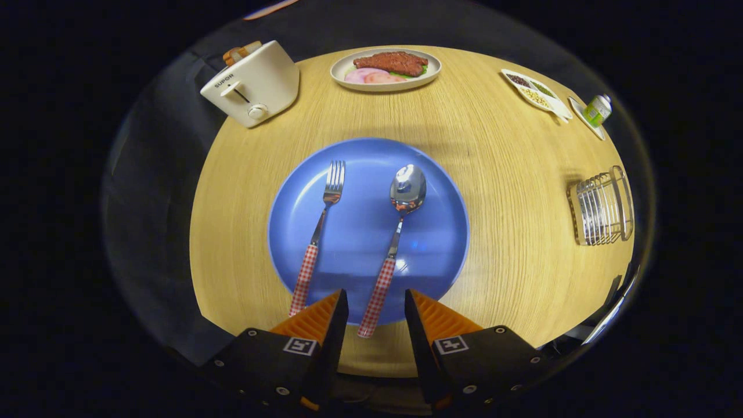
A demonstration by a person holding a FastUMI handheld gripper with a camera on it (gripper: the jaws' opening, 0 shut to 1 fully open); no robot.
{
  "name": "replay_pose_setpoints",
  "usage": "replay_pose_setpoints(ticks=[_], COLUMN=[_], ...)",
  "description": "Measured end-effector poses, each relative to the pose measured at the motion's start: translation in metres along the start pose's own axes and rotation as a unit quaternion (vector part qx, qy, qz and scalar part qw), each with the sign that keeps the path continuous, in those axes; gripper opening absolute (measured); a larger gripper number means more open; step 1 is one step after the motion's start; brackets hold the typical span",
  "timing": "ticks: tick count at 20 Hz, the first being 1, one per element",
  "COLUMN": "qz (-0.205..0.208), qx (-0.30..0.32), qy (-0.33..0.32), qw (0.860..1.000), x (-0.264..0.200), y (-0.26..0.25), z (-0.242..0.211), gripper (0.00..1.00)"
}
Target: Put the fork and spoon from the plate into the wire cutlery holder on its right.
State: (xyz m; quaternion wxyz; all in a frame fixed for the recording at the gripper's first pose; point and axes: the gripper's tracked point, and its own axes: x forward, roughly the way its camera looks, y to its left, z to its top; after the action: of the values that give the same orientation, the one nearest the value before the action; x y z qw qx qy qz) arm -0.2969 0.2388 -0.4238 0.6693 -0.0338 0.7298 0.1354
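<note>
A blue plate (429, 244) lies on the round wooden table just ahead of my fingers. On it rest a fork (318, 233) on the left and a spoon (395, 238) on the right, both with red-and-white checked handles pointing toward me. My gripper (376, 305) is open above the plate's near edge. The end of the spoon's handle lies in the gap between the fingers, below them and untouched. The fork's handle ends just left of the left finger (325, 316). The wire cutlery holder (601, 208) stands to the right of the plate, near the table's edge.
A white toaster (252, 84) with bread in it stands at the far left of the table (511, 174). A plate of meat and vegetables (386, 68) sits at the far middle. A divided condiment dish (537, 90) and a small green bottle (597, 110) are at the far right.
</note>
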Motion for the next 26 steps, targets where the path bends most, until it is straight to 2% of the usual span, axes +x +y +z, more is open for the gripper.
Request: replay_pose_setpoints(ticks=[5,8,11,14,19,26], qz=[-0.023,-0.006,-0.009,0.002,0.0,-0.025], qx=[0.003,0.016,0.015,0.017,0.025,0.022], qy=[0.018,0.032,0.03,0.026,-0.004,-0.036], qw=[1.0,0.999,0.999,1.0,1.0,0.999], x=[0.016,0.015,0.016,0.004,-0.037,-0.109], y=[-0.005,0.002,-0.004,-0.007,-0.037,-0.133], z=[-0.001,-0.003,-0.006,-0.005,-0.001,0.006], gripper=[0.39,0.25,0.14,0.1,0.1,0.1])
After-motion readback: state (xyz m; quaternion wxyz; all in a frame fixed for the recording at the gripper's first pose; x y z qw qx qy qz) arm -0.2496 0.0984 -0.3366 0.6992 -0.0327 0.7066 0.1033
